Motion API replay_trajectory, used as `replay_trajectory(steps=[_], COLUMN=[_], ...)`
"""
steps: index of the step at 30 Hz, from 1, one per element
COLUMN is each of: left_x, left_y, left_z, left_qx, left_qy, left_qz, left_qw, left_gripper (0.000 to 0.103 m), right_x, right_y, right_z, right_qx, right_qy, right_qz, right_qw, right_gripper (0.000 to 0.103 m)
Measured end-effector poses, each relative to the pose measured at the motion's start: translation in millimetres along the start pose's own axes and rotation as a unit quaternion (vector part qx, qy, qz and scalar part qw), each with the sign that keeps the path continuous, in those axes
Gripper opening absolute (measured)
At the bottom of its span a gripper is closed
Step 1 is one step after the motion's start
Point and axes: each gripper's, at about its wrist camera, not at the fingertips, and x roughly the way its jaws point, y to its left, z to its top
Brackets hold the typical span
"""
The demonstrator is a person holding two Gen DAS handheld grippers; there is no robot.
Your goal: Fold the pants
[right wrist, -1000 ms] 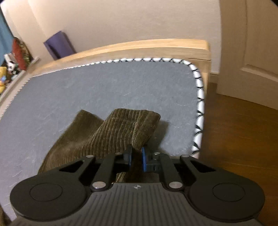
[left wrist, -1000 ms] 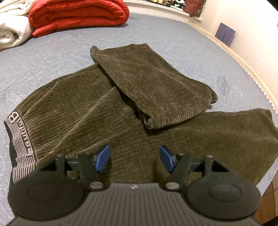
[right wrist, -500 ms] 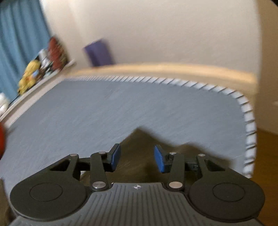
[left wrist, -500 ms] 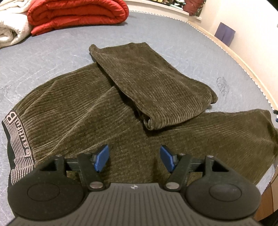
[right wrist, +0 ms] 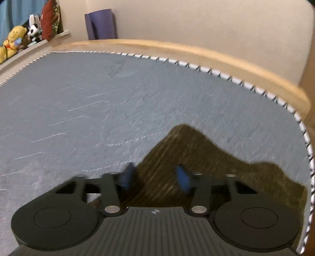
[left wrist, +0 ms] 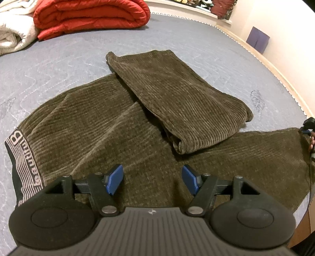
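Olive corduroy pants (left wrist: pixel 98 128) lie spread on the grey mattress (left wrist: pixel 59 65), striped waistband (left wrist: pixel 23 161) at the left. One leg (left wrist: pixel 177 94) is folded back across the seat. The other leg runs right to the mattress edge. My left gripper (left wrist: pixel 152 179) hovers open over the near edge of the pants, nothing between its blue pads. In the blurred right wrist view the leg's hem (right wrist: pixel 187 147) lies flat near the mattress corner. My right gripper (right wrist: pixel 155 179) is over it, jaws apart and closing, fabric under the gap, pads not pressing on it.
A folded red duvet (left wrist: pixel 88 15) and a white blanket (left wrist: pixel 11 35) sit at the far side. A wooden bed frame (right wrist: pixel 216 53) borders the mattress (right wrist: pixel 98 108). A purple rolled mat (right wrist: pixel 100 25) and stuffed toys (right wrist: pixel 11 39) stand beyond it.
The right gripper was shut on the bunched hem; it let go and swung sideways, and the hem now lies flat. The left gripper has barely moved.
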Motion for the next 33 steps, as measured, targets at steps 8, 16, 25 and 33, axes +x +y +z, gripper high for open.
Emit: replay_trajectory(steps=[8,16,25,33], left_x=[8.5,3.1,-8.0,-8.7], left_y=[6.0,16.9,58.2,122.1], left_z=[2.0,-1.2,-8.4,-24.3], left_qx=[0.008,0.005,-0.04,-0.094], left_qy=[0.008,-0.001,0.002,0.029], left_qz=[0.002,0.013,0.027,0.06], left_qw=[0.9999,0.9999,0.9988,0.9933], left_gripper=[0.072,0.057,0.051,0.049], right_x=[-0.2,-24.4,-40.9,-62.2], right_y=[-15.5,-7.6,-16.7,-42.6], right_z=[19.5,9.2,-6.4,-21.2], right_qx=[0.056,0.021,0.0,0.017], right_qy=[-0.078,-0.095,-0.021,0.018], right_qz=[-0.009,0.02,0.031,0.002], right_qw=[0.995,0.995,0.999,1.0], right_gripper=[0.0,0.049,0.062,0.068])
